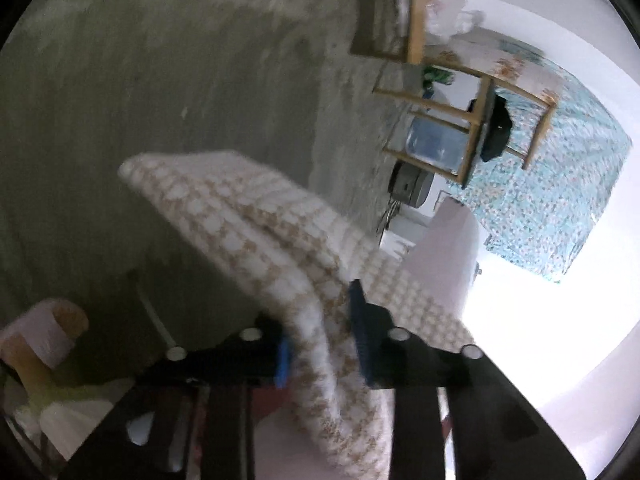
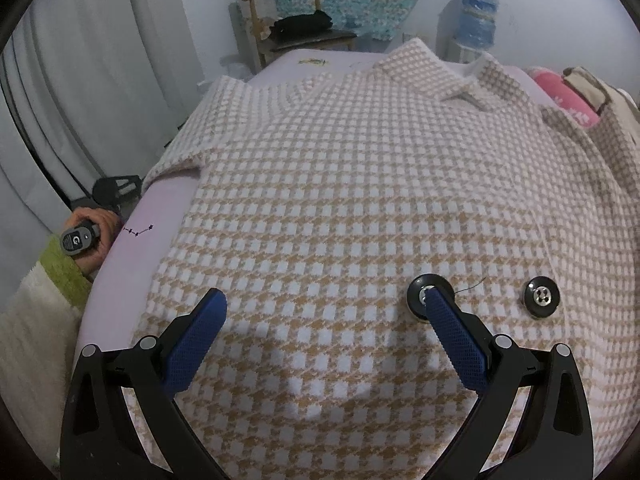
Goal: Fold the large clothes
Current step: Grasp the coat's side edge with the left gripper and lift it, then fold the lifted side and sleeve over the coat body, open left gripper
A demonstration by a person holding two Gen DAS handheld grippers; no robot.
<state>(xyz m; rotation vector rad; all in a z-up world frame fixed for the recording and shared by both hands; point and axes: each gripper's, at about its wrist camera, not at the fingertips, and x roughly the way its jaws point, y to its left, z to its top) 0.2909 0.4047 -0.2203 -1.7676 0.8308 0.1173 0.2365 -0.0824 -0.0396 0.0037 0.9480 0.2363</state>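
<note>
Left gripper (image 1: 320,344) clamps my houndstooth coat's (image 2: 360,184) sleeve (image 1: 256,232); right gripper (image 2: 324,316) gapes over its buttons (image 2: 542,295); handle reads "G".

Bed (image 2: 160,216): pale lilac sheet, bare along the left edge and at the far end; a small black star-and-line print near the left edge and a small yellowish mark at the far end.

On the bed:
- Coat (image 2: 360,200), tan-and-white houndstooth check, spread flat and covering most of the surface. Collar (image 2: 452,76) at the far end; one sleeve (image 2: 224,120) folded across the far left part; two dark round buttons (image 2: 540,296) side by side on the near right of the front.
- Pink pillow (image 2: 568,100) at the far right, partly under the coat's edge.
- Beige cloth item (image 2: 592,88) lying against the pillow; what it is cannot be told.
</note>
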